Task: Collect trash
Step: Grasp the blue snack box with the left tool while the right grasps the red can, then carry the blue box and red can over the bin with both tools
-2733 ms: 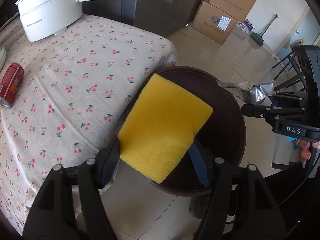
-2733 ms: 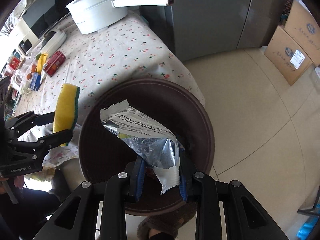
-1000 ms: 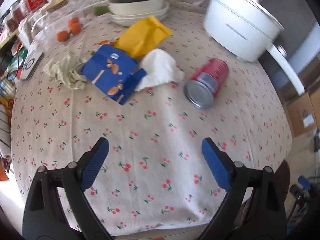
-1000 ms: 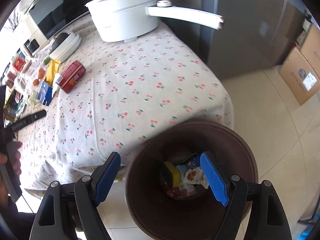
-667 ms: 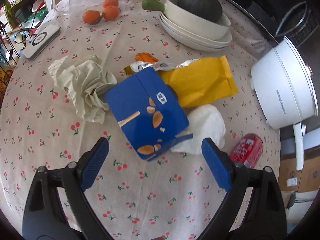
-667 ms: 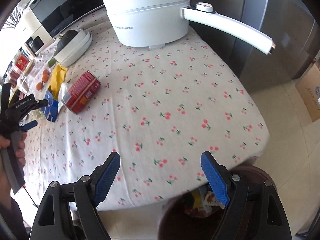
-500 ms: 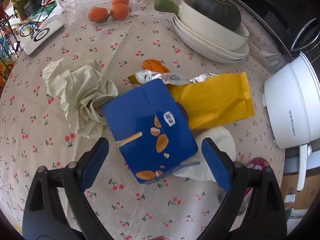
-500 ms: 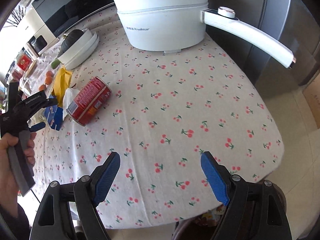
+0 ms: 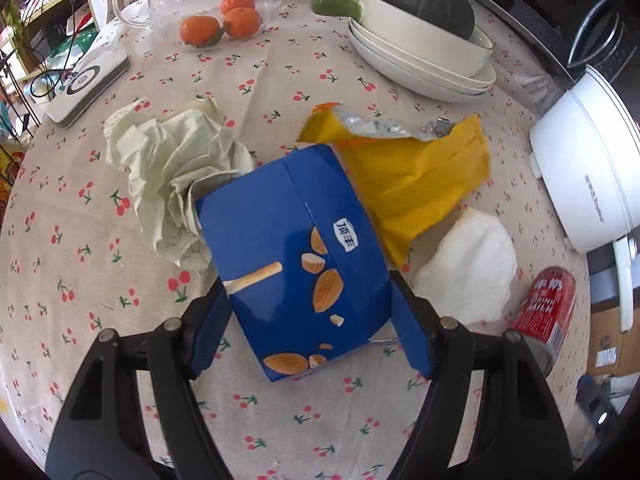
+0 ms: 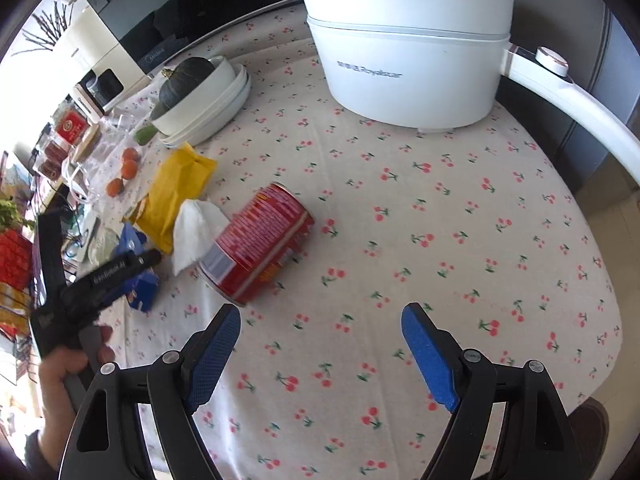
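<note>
A blue snack box [image 9: 296,256] lies on the cherry-print tablecloth [image 9: 80,280], partly over a yellow foil bag [image 9: 420,176] and crumpled paper [image 9: 172,176]. My left gripper [image 9: 310,324] straddles the box with its jaws closing; both pads touch its long sides. A white tissue [image 9: 468,268] and a red can [image 9: 544,308] lie to the right. In the right wrist view the red can [image 10: 260,248] lies on its side beyond my right gripper [image 10: 320,344], which is open over bare cloth. The blue box [image 10: 138,292] shows there under the left tool, held by a hand [image 10: 60,364].
A white electric pot [image 10: 408,68] with a long handle stands at the back right. Stacked bowls [image 9: 420,64] hold a dark squash. Oranges [image 9: 220,24] and a white device [image 9: 88,84] sit at the far left. The brown bin's rim [image 10: 592,420] peeks past the table edge.
My left gripper came down over the blue box and its jaws narrowed onto it. My right gripper left the bin and moved across the table toward the red can.
</note>
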A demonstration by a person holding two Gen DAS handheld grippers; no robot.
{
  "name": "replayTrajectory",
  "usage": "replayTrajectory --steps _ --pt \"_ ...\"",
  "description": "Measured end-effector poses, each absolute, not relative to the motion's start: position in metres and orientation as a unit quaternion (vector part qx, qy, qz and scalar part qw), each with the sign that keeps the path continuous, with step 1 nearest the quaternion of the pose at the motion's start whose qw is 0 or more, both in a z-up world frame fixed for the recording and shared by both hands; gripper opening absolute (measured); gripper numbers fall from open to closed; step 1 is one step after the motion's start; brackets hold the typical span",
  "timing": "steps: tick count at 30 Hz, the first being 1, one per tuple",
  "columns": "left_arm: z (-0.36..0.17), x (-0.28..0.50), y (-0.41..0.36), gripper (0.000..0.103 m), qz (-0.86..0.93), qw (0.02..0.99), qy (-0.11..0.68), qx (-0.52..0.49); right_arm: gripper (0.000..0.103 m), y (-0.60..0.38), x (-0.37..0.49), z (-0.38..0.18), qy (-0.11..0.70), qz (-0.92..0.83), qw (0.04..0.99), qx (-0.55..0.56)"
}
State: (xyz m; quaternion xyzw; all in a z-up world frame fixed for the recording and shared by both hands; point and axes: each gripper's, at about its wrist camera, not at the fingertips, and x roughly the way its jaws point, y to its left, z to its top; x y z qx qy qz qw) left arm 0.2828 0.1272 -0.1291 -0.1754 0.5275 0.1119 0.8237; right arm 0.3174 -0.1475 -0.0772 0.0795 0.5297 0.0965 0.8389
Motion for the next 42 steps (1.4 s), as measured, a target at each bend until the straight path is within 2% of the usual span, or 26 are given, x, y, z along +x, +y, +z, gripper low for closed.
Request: replayTrajectory --steps 9,13,14,25,39,42 --pt "-0.109 0.247 0.127 0.075 0.07 0.847 0.52 -0.088 0.082 -0.104 0.362 -0.109 0.543 0.084 0.815 0.182" --pt "-0.11 0.234 0.129 0.075 0.06 0.842 0.53 -0.082 0.057 -0.103 0.364 -0.128 0.558 0.087 0.795 0.22" --pt "-0.11 0.231 0.129 0.075 0.059 0.841 0.532 -0.082 0.055 -0.104 0.36 -0.129 0.559 0.092 0.793 0.224" --pt "-0.09 0.179 0.114 0.075 0.026 0.836 0.539 -0.1 0.055 -0.143 0.278 -0.097 0.556 0.09 0.81 0.161" --pt "-0.08 0.115 0.055 0.075 -0.061 0.828 0.548 -0.104 0.055 -0.238 0.155 -0.067 0.529 0.073 0.832 0.151" --pt "-0.079 0.11 0.03 0.075 -0.095 0.825 0.548 -0.101 0.055 -0.258 0.134 -0.067 0.525 0.074 0.83 0.176"
